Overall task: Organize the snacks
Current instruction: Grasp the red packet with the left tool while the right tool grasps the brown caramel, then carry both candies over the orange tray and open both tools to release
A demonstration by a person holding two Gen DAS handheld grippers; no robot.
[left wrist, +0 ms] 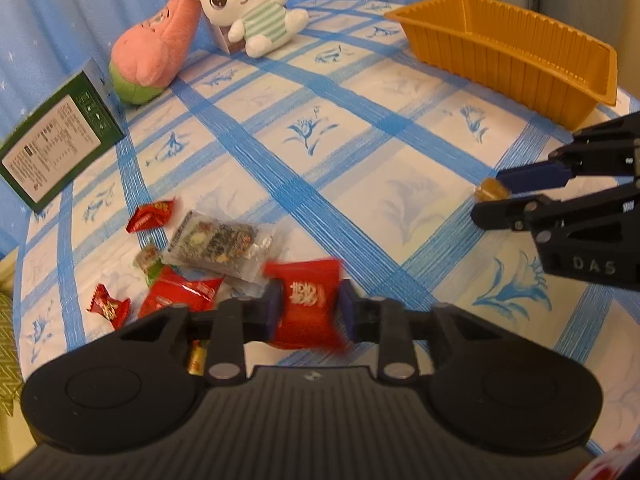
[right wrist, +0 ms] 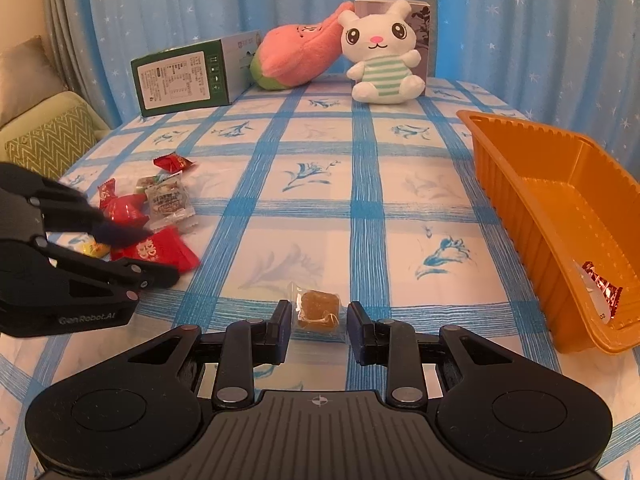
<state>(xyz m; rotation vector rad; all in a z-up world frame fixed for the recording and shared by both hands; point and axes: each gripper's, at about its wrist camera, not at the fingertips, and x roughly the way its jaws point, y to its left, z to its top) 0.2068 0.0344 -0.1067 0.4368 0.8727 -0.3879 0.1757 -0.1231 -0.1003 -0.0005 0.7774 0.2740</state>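
Left gripper jaws clamped on a red snack packet, with the loose snack pile on the counter just past it at 10 o'clock. Right gripper jaws pinch a brown wrapped candy on the checked cloth; the orange tray sits at its 2 o'clock with one red-wrapped sweet inside. Far edge: green box at 11 o'clock, pink plush and white bunny plush at 12.
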